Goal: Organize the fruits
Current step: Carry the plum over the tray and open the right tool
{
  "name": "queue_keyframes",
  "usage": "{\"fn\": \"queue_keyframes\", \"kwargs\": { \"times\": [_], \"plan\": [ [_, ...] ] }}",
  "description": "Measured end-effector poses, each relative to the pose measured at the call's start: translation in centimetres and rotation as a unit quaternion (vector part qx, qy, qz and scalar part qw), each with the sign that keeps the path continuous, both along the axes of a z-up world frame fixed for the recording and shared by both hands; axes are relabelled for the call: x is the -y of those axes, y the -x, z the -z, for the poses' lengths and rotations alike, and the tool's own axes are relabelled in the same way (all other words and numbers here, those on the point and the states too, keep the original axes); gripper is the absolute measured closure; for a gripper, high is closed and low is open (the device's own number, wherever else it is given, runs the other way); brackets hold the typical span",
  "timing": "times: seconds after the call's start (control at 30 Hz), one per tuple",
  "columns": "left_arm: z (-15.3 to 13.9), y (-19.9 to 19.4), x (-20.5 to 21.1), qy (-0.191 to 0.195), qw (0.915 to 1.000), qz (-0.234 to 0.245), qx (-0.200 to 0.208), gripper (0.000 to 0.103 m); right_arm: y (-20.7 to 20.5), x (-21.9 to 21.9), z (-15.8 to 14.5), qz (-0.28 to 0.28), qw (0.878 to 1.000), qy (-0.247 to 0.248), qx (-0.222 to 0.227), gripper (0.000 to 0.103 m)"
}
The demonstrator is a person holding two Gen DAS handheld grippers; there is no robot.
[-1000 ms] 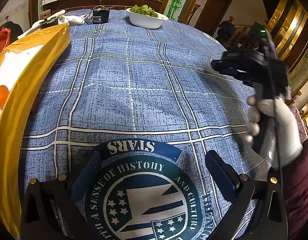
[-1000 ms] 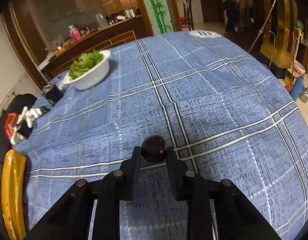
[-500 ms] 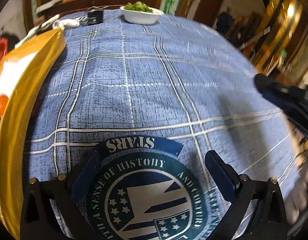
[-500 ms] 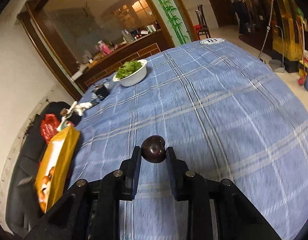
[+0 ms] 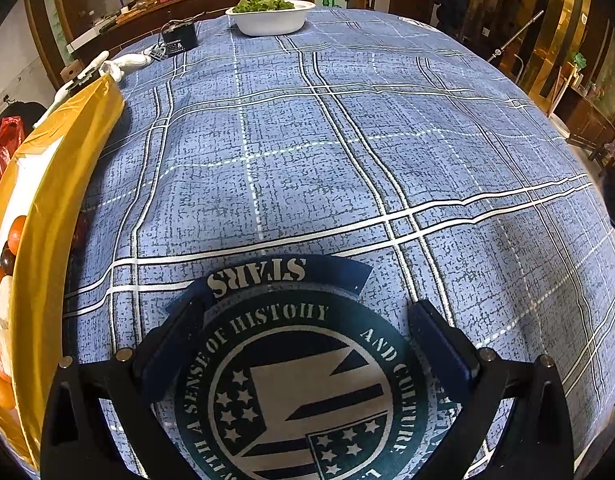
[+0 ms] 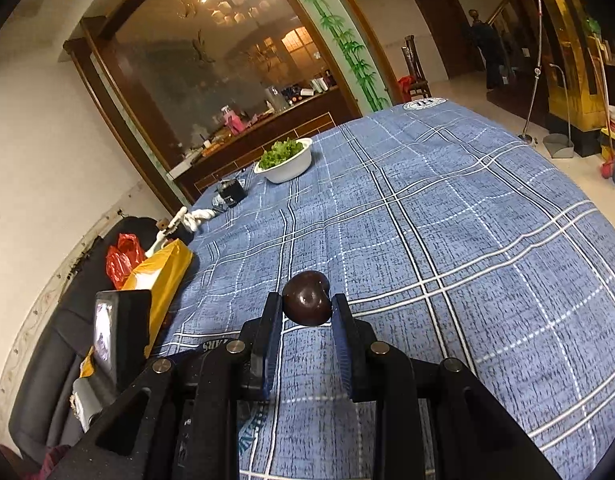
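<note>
Between R gripper [image 6: 306,307] jaws: dark plum [image 6: 306,298]

Counted on inspection: one dark plum [image 6: 307,299] was in the right wrist view. One yellow box [image 5: 47,216] stood at the table's left edge; at least five orange fruits [image 5: 16,234] and one dark fruit [image 5: 6,257] showed inside, others hidden. One white bowl [image 5: 270,20] of greens, one black device [image 5: 179,39] and one red bag [image 6: 121,258] were present.
</note>
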State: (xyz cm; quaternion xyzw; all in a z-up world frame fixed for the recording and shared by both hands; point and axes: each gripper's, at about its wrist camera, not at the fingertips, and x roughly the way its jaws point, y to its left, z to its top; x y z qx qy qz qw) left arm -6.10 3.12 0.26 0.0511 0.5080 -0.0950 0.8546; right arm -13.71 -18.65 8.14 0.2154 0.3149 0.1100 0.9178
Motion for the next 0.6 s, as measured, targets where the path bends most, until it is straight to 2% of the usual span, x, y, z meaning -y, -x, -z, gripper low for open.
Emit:
{"fn": "queue_keyframes", "kwargs": {
  "times": [0.6],
  "plan": [
    [0.0,0.0,0.0,0.0,1.0,0.0,0.0,0.0,2.5,1.5,0.2,0.011,0.999,-0.023,0.021,0.075]
  ]
}}
